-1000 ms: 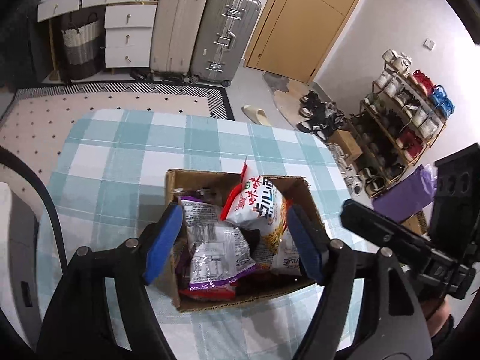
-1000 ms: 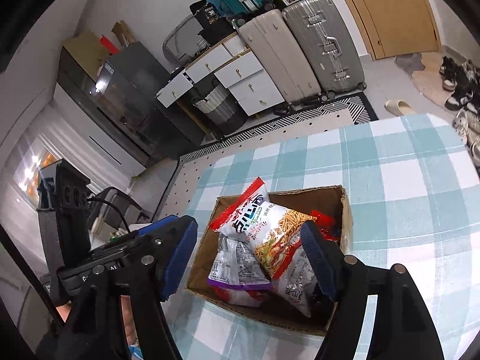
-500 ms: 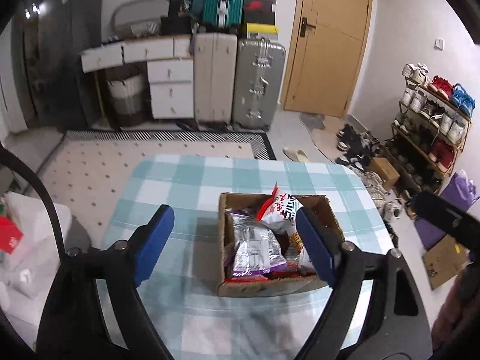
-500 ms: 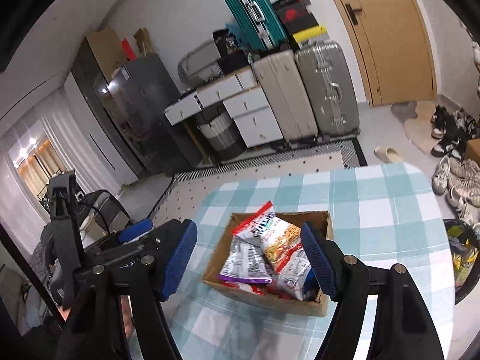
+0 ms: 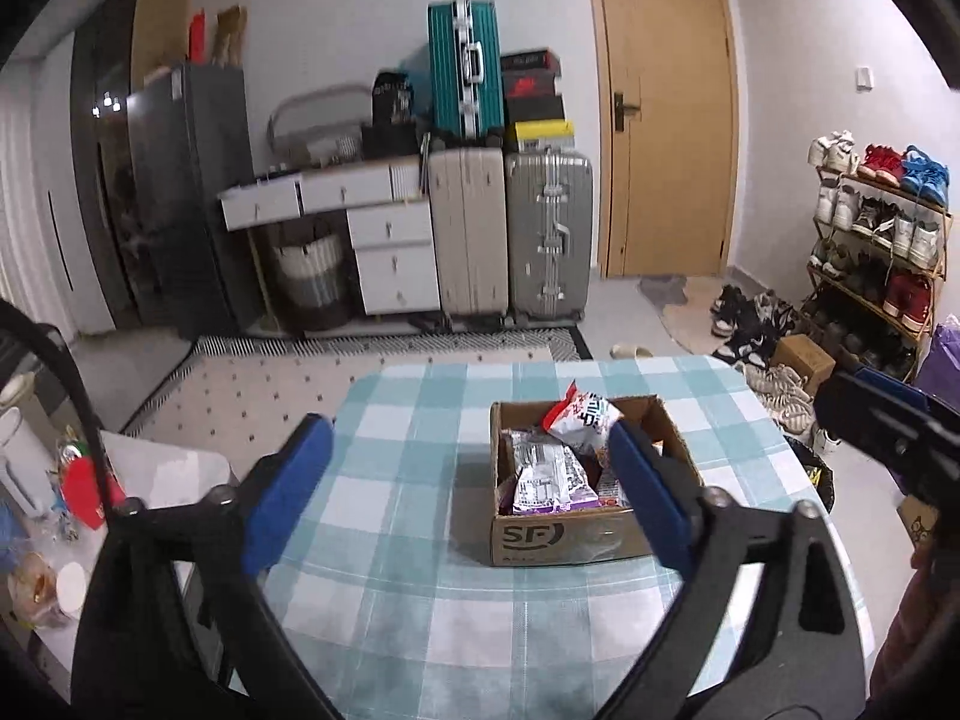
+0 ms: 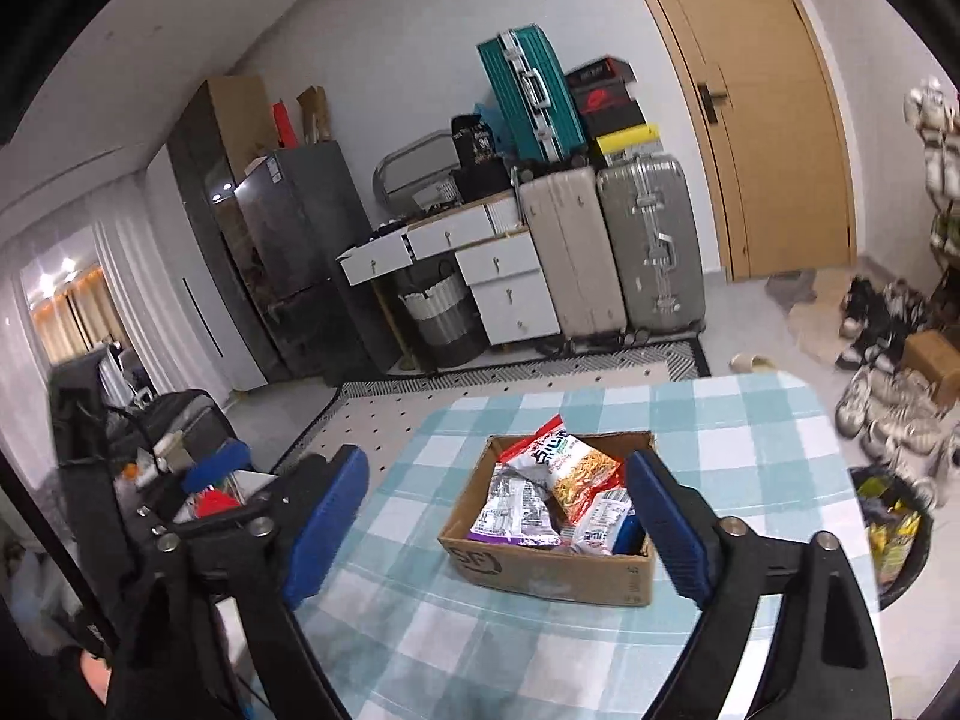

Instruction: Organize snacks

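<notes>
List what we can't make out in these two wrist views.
- Box bottom: snack packets piled in the cardboard box hide whatever lies beneath, both views.
- Right side of box contents, left wrist view: covered by the left tool finger.
- Packet print: too small to read.
- Right tool: in the left wrist view only part shows, cut off by the right edge.

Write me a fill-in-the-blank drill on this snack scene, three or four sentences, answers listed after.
1. The snack packets sit inside a ____ box printed with the letters SF.
2. The box stands on a tablecloth checked in white and ____.
3. The left gripper and the right gripper both hold ____.
4. On top of the beige suitcase stands a ____ suitcase.

Missing words: cardboard; teal; nothing; teal
</notes>
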Available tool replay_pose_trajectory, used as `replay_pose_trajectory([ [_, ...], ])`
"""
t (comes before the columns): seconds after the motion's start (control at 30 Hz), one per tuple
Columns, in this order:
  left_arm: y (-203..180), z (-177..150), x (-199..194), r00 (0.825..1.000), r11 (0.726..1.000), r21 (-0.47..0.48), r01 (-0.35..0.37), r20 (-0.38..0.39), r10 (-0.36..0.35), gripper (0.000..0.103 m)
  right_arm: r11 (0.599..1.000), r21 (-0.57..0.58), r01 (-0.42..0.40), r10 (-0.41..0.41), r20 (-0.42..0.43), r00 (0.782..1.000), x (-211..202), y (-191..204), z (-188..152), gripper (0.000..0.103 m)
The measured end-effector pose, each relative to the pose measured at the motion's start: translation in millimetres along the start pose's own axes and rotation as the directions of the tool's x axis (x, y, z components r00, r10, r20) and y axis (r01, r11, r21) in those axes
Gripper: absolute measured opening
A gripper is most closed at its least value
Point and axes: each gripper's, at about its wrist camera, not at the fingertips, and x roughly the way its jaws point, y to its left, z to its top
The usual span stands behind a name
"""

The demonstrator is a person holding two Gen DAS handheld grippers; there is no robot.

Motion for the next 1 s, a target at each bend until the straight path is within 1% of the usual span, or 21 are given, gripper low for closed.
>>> replay_pose_trajectory([
  [0.07,0,-6,-13,1.000,1.000,0.014,-0.014,0.007,0.014,0.102,1.000,-0.019,0.015,-0.015,0.022,1.000,-9,4,-7,0.096],
  [0.17,2,-21,-32,1.000,1.000,0.014,-0.003,0.027,0.003,0.102,1.000,-0.028,0.015,-0.014,0.043,0.999,-22,6,-18,0.098],
  [0.23,4,-34,-42,0.999,1.000,0.011,0.006,0.040,-0.007,0.102,0.999,-0.040,0.018,-0.016,0.037,0.999,-27,7,-25,0.099],
  [0.4,21,-64,-46,0.997,1.000,-0.019,0.003,0.072,-0.001,0.102,0.993,-0.104,0.050,-0.037,0.118,0.992,-47,7,-53,0.102],
  [0.5,37,-84,-39,0.998,0.997,-0.074,-0.003,0.067,0.008,0.102,0.988,-0.121,0.094,-0.073,0.167,0.983,-53,-2,-76,0.102],
  [0.57,44,-99,-34,0.998,0.994,-0.105,-0.003,0.062,0.009,0.102,0.986,-0.121,0.112,-0.090,0.179,0.980,-52,-9,-90,0.102],
  [0.6,47,-104,-30,0.998,0.994,-0.106,-0.004,0.058,0.010,0.102,0.985,-0.127,0.117,-0.093,0.182,0.979,-52,-13,-98,0.102],
  [0.67,48,-115,-27,0.997,0.996,-0.081,-0.028,0.075,0.034,0.102,0.979,-0.149,0.137,-0.108,0.188,0.976,-50,-18,-111,0.102],
  [0.7,46,-121,-27,0.993,0.997,-0.061,-0.051,0.102,0.057,0.102,0.976,-0.159,0.146,-0.115,0.191,0.975,-49,-21,-119,0.102],
  [0.77,43,-132,-26,0.988,0.997,-0.033,-0.069,0.139,0.072,0.102,0.977,-0.155,0.147,-0.116,0.196,0.974,-50,-26,-132,0.102],
  [0.83,40,-139,-21,0.988,0.998,-0.017,-0.062,0.143,0.064,0.102,0.978,-0.131,0.165,-0.137,0.201,0.970,-51,-33,-141,0.102],
  [0.9,38,-142,-17,0.988,0.998,-0.016,-0.057,0.144,0.059,0.102,0.984,-0.095,0.154,-0.132,0.202,0.970,-54,-41,-147,0.102],
  [1.0,36,-142,-16,0.987,0.999,-0.007,-0.051,0.154,0.051,0.102,0.983,-0.097,0.156,-0.135,0.198,0.971,-55,-45,-154,0.102],
])
